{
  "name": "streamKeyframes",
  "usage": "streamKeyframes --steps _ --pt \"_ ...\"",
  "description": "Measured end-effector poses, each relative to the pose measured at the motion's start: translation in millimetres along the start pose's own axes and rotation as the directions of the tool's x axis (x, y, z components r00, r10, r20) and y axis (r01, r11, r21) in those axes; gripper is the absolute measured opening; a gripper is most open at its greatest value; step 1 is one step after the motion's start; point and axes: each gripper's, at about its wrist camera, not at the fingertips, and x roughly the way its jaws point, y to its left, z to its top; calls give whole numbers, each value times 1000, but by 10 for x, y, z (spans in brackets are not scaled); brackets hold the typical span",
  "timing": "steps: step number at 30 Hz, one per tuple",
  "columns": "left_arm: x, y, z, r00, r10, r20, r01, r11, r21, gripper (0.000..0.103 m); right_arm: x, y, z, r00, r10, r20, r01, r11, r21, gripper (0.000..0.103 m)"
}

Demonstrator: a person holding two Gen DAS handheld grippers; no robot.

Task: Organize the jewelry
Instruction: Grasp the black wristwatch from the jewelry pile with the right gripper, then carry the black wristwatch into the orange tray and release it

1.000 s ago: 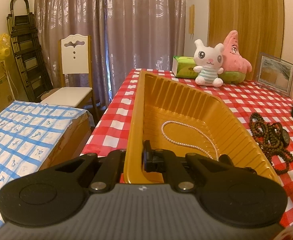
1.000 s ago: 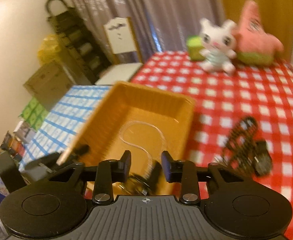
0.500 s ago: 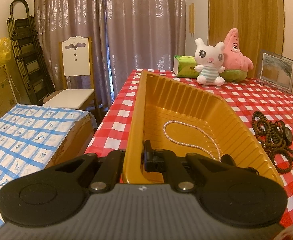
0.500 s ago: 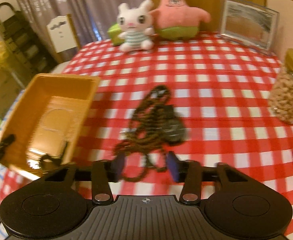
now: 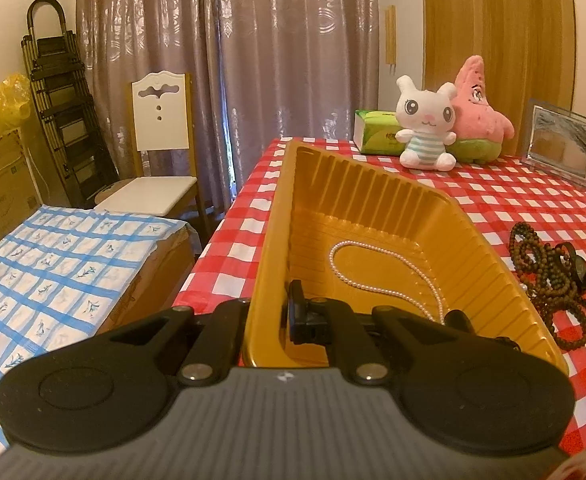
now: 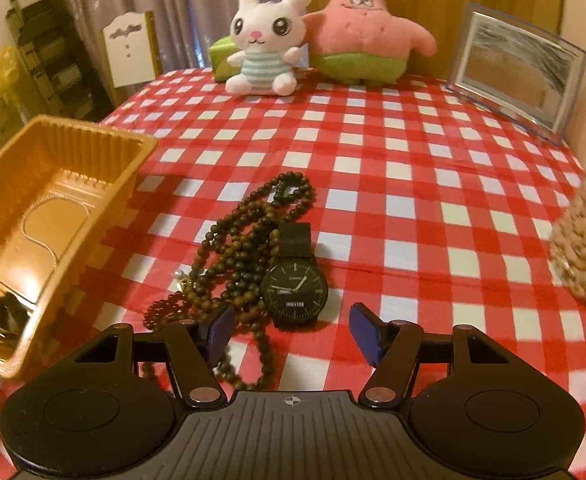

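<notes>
Bead necklace (image 6: 249,256): long strand of dark brown beads, heaped in loose tangled loops on the red-and-white checked tablecloth (image 6: 413,184), just right of the tray; also seen at the right edge of the left wrist view (image 5: 549,276).
Watch (image 6: 295,290): black round face with pale markings, black strap, lying flat and touching the right side of the bead heap.
Small pearl piece (image 6: 180,276): a pale bead or two at the left edge of the heap; too small to tell more.
Right gripper (image 6: 291,334): tongs spread wide, blue pads bare, low over the near end of the beads and watch; the left pad overlaps the beads in view, contact cannot be told.
Left gripper (image 5: 271,312): pressed together on the near left wall of the gold tray, one finger outside, one inside.
Surroundings: white rabbit plush (image 6: 267,46) and pink starfish plush (image 6: 363,26) at the far table edge, green tissue pack (image 5: 377,138) behind them, picture frame (image 6: 517,68) far right, blurred jar of pale pieces (image 6: 585,240) at the right edge; white chair (image 5: 159,148) beyond the table.
Gold tray (image 5: 377,200): ribbed plastic, at the table's left edge; holds a pearl necklace (image 5: 385,276) in an open loop on its floor and a dark ring-like item (image 6: 5,314) at the near end.
</notes>
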Motion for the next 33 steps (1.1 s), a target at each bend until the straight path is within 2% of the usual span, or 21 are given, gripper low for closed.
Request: streamKeyframes --steps 8,14,17,33 --pt "13 -28 17 1000 14 -2 -14 1000 3 5 217 -23 45 1000 13 10 -13 998 -56 62" --pt "19 -42 20 1000 22 -4 -22 1000 2 6 261 -65 89 999 45 26 -44 998 -36 46" --pt "19 -44 22 1000 22 -4 -22 1000 2 6 250 -76 89 999 38 30 -37 999 -34 45" --pt "21 -50 23 1000 21 -3 -21 1000 5 6 -311 -375 53 999 -36 36 33 996 83 45"
